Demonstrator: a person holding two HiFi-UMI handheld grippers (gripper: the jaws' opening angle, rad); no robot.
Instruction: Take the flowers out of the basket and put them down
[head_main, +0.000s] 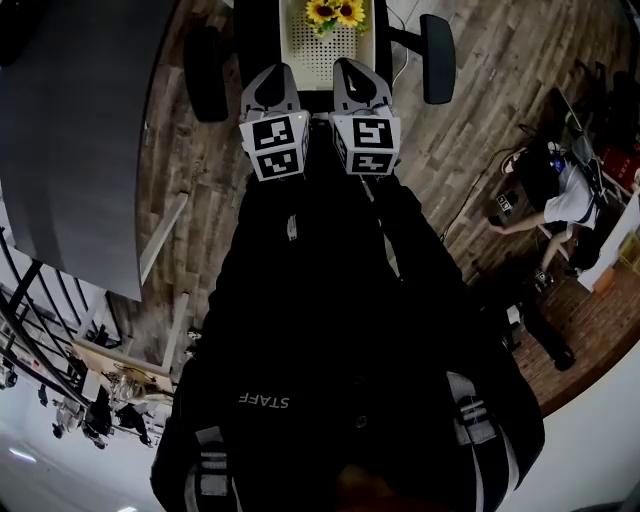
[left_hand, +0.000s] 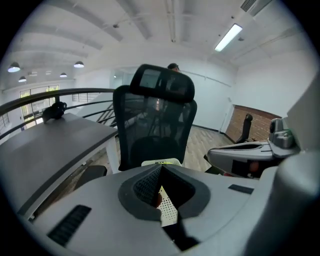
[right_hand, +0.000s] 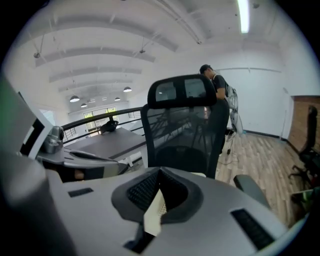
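**Approach to the basket, both claws idle.** The left claw (head_main: 272, 78) and the right claw (head_main: 352, 70) are held side by side and point toward the white perforated basket (head_main: 335, 58). Each claw is pressed together and pinches nothing. Only a strip of the basket wall shows past their closed tips in the two gripper views, so they appear to be short of it. The sunflowers (head_main: 335, 12) stand at the far end of the basket, untouched and apart from both claws. By this reading the removal has not begun, and a claw must spread before it can take a stem.

The basket rests on the seat of a black office chair (head_main: 438, 58), between the armrests and in front of the mesh backrest. A grey worktop (head_main: 70, 130) lies to the left, well apart from the basket, and is a likely setting-down place. The room has a wood-plank floor (head_main: 480, 90), white walls and ceiling strip lights. A second person (head_main: 565, 200) stands at the right.
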